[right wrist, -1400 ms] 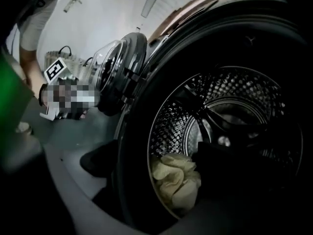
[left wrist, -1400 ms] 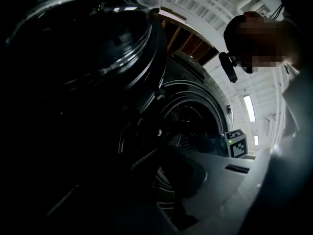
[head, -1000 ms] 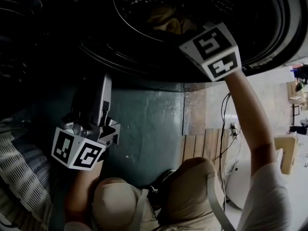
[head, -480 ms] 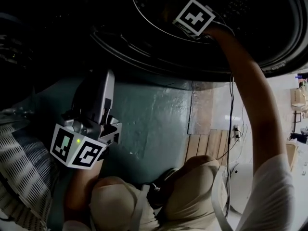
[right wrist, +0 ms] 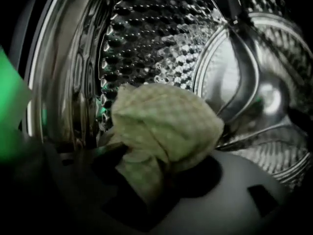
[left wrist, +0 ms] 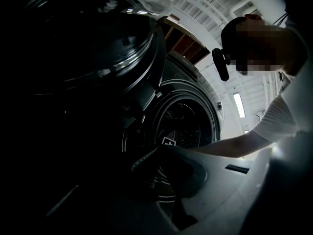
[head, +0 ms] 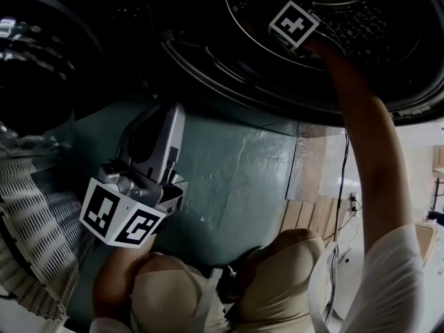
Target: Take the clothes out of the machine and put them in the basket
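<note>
A pale yellow-green checked cloth [right wrist: 166, 121] lies bunched in the steel drum [right wrist: 161, 38] of the washing machine [head: 243, 82]. My right gripper [right wrist: 159, 160] is deep in the drum, pointing down. Its jaws are closing with the cloth between them, and the fabric is pinched where it narrows into the gap. In the head view only its marker cube [head: 293, 24] shows, and the cloth is hidden. My left gripper [head: 163, 113] hangs outside, below the opening, with its tips together and nothing in it. The white slatted basket [head: 35, 220] stands at the lower left.
The machine's round door [head: 41, 40] hangs open at the upper left, above the basket. The person's right arm [head: 368, 158] reaches into the drum, and bent knees [head: 277, 283] fill the lower middle. The machine's dark green front panel [head: 229, 165] lies between.
The right gripper has dropped from the drum's mouth deep into the drum, tilting downward, and now covers the yellowish cloth in the head view. The left gripper has hardly moved.
</note>
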